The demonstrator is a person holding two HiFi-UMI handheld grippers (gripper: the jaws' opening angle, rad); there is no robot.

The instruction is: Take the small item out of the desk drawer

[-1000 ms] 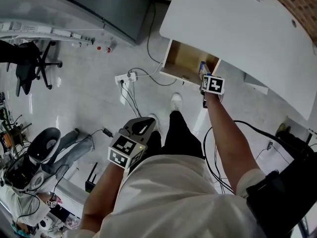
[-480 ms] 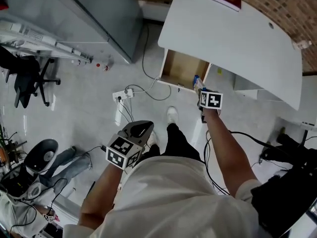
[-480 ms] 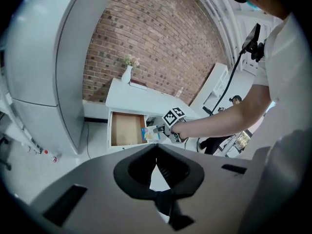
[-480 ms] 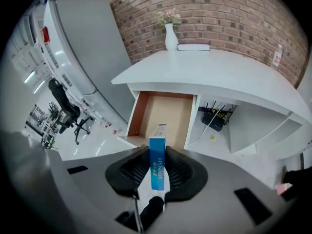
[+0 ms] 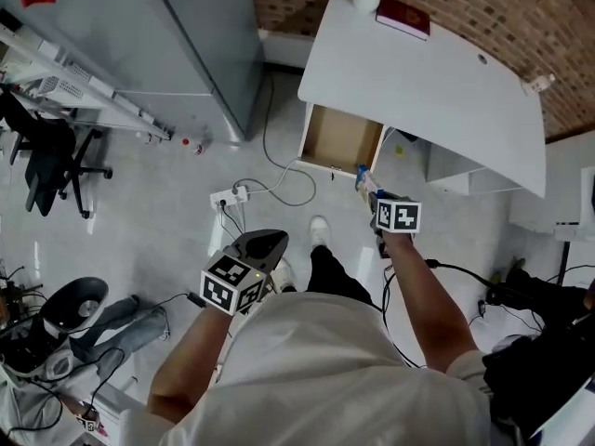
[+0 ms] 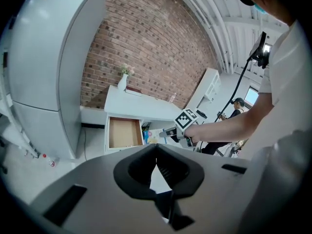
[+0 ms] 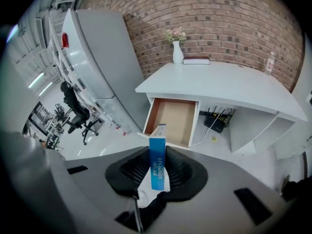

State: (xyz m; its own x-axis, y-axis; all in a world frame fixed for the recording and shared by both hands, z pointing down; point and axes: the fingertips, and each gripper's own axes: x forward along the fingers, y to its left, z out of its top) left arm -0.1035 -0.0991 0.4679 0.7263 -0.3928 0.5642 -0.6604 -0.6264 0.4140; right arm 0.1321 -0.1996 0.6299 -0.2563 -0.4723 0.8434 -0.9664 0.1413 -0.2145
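Withdrawn since a second ago: right gripper [image 5: 370, 190] has come back from the drawer [image 5: 339, 140] toward the person, bringing the blue box [image 7: 157, 161] with it. The box was at the drawer's right front corner then. Now it sits clear of the drawer, on the near side, over the floor.

Right jaws: clamped on the lower part of the box, one pad on each broad face. The box stands upright with its narrow edge facing the right gripper view. Left gripper [image 5: 268, 241]: low at the person's left, jaws together, nothing between them.

The drawer stands open under the white counter [image 5: 437, 82], and its wooden bottom looks bare.

Handling, judged: a small printed carton, so light and fairly stiff, but it would crush under a hard squeeze. Glossy faces may slip. The broad-face grip looks sound; a hold nearer mid-height would limit tilting.
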